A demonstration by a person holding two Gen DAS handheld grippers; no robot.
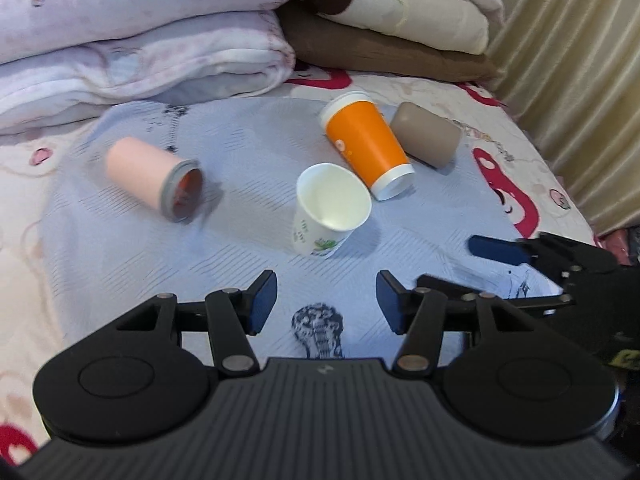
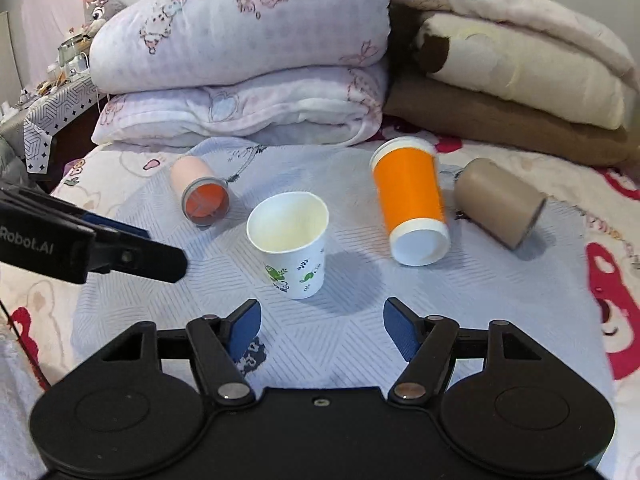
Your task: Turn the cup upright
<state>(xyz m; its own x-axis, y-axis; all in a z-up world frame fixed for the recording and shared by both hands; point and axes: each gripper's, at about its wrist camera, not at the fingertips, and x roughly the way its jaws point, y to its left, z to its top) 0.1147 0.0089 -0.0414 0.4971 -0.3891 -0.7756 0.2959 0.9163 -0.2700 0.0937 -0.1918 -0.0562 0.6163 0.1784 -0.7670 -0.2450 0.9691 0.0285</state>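
From your left wrist camera, four cups sit on the pale blue cloth [image 1: 240, 280] spread over the bed. One white paper cup [image 1: 330, 210] stands upright at centre, its mouth open and nothing visible inside. Three lie on their sides: a pink cup [image 1: 152, 176] to the left, an orange cup [image 1: 368, 148] behind the white one, and a brown cup [image 1: 426, 134] touching the orange one. Your left claw [image 1: 327, 300] hangs wide apart, holding nothing, just short of the white cup. Your right claw [image 1: 532, 256] enters at the right edge; its spread cannot be told here.

From your right wrist camera, the same four cups appear: white paper cup [image 2: 290, 240] upright and bare inside, pink cup [image 2: 200, 194], orange cup [image 2: 412, 200] and brown cup [image 2: 500, 200] tipped over. Your right claw [image 2: 322, 326] is spread wide and holds nothing, near the white cup. Two stacks of folded quilts [image 2: 248, 60] rise behind.
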